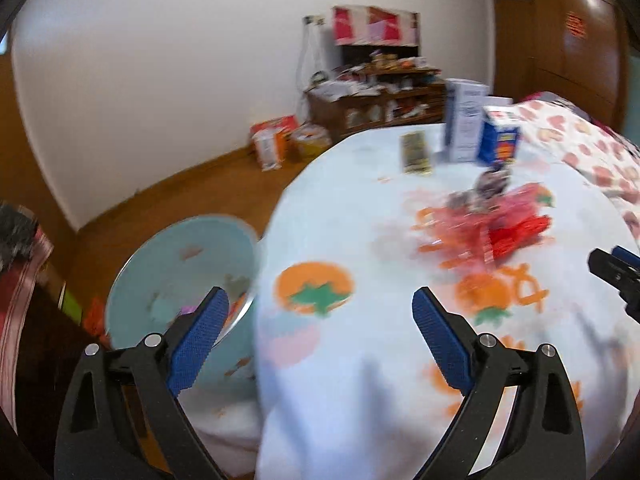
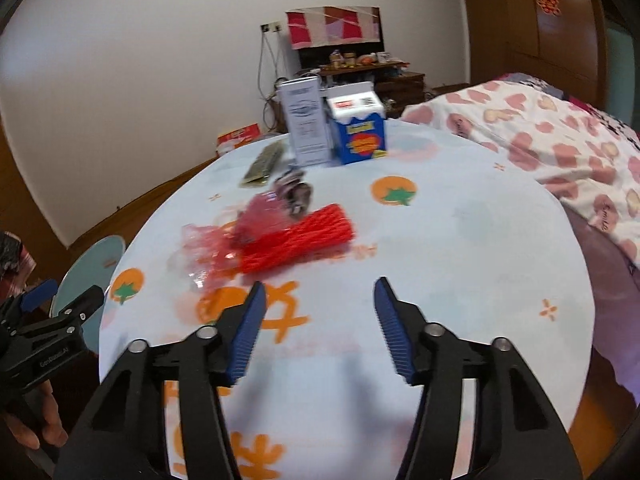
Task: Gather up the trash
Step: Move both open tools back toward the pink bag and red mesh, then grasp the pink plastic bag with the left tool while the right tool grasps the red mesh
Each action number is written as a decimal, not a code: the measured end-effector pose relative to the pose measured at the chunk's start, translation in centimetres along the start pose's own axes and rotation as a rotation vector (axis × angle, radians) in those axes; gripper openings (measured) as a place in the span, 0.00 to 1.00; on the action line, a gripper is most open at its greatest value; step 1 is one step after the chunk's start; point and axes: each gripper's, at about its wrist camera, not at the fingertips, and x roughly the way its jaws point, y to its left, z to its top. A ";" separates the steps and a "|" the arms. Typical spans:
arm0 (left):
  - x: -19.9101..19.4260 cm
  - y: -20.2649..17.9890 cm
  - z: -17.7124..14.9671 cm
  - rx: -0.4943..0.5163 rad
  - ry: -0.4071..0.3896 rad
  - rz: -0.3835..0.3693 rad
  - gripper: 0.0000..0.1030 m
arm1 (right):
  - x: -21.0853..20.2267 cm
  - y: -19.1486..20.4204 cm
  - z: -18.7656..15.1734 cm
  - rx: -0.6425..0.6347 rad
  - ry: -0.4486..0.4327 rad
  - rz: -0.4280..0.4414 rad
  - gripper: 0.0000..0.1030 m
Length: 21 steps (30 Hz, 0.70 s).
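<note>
A red ribbed bundle (image 2: 304, 236) lies mid-table with a crumpled red clear wrapper (image 2: 240, 236) and a small silvery foil wrapper (image 2: 296, 194) beside it; they show blurred in the left wrist view (image 1: 500, 228). A flat green packet (image 2: 264, 164) lies farther back. A pale blue bin (image 1: 180, 272) stands on the floor left of the table. My left gripper (image 1: 320, 304) is open and empty over the table's left edge, next to the bin. My right gripper (image 2: 320, 292) is open and empty, just short of the red bundle.
The round table (image 2: 460, 240) has a white cloth with orange prints. A white carton (image 2: 306, 124) and a blue box (image 2: 360, 132) stand at its far side. A bed with a pink-patterned quilt (image 2: 560, 140) is right. A cluttered wooden shelf (image 1: 376, 100) stands by the wall.
</note>
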 end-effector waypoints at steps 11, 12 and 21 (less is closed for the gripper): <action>3.8 -8.7 3.5 0.101 0.010 -0.167 0.89 | 0.0 -3.7 0.9 0.070 -0.002 -0.017 0.51; 4.5 -9.3 3.5 0.104 0.023 -0.169 0.88 | 0.0 -4.0 0.9 0.074 0.000 -0.017 0.51; 8.6 -10.3 3.2 0.077 0.160 -0.174 0.46 | 1.3 -5.1 1.3 0.108 0.026 0.002 0.51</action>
